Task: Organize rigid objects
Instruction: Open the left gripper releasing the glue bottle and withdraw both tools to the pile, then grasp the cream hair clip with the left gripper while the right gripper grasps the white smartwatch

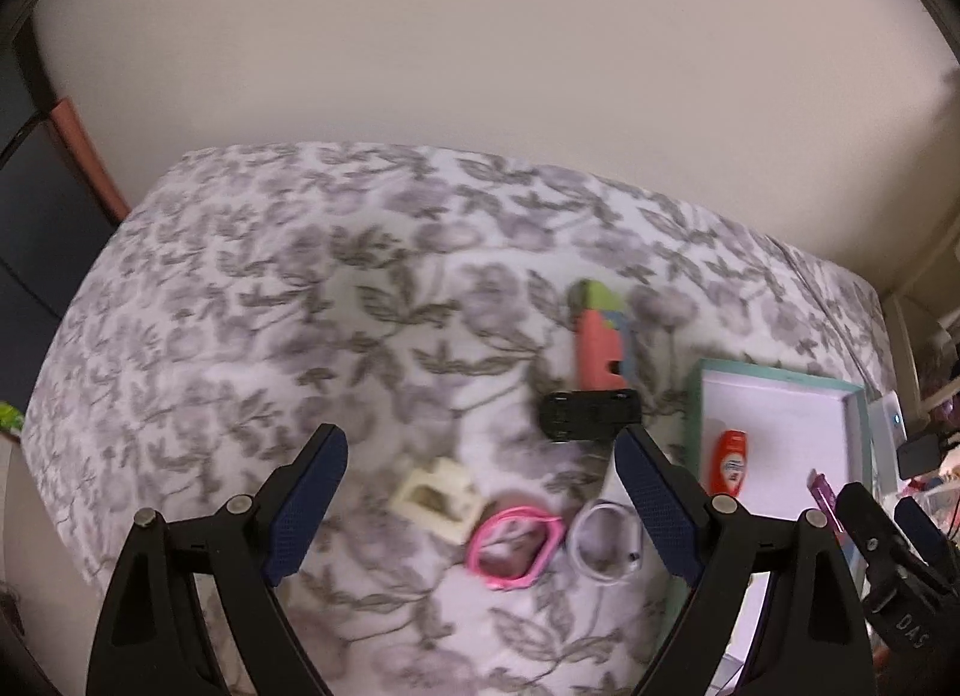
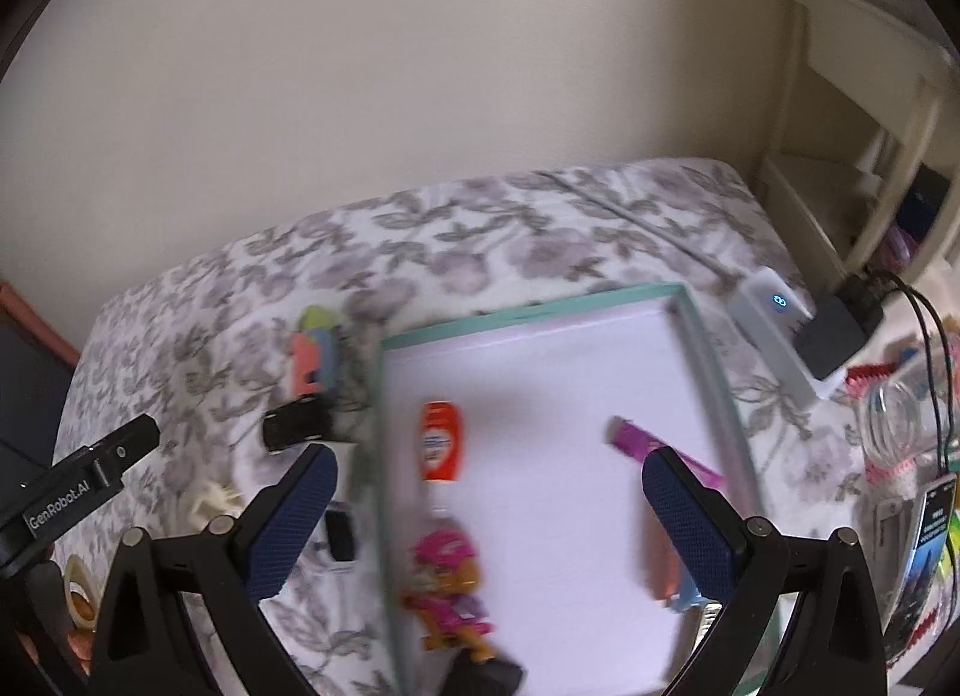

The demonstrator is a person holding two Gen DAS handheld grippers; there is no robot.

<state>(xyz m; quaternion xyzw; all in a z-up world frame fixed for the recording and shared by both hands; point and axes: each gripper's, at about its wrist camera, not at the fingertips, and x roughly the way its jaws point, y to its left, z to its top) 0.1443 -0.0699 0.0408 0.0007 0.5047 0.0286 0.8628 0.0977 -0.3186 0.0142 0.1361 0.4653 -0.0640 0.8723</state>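
My left gripper (image 1: 480,492) is open above the floral bedspread, nothing between its fingers. Below it lie a cream plastic piece (image 1: 437,497), a pink ring (image 1: 516,546) and a white coiled cable (image 1: 606,540). Beyond them sit a black toy car (image 1: 591,415) and a coral, green and blue block (image 1: 600,342). My right gripper (image 2: 489,507) is open over the teal-rimmed white tray (image 2: 708,348), which holds an orange bottle (image 2: 441,441), a pink toy figure (image 2: 450,588) and a purple piece (image 2: 636,437).
A white charger with a blue light (image 2: 774,318) and a black adapter (image 2: 837,330) lie right of the tray. A cream shelf unit (image 2: 864,126) stands at the far right. The wall runs behind the bed. A tape roll (image 2: 78,588) sits at the lower left.
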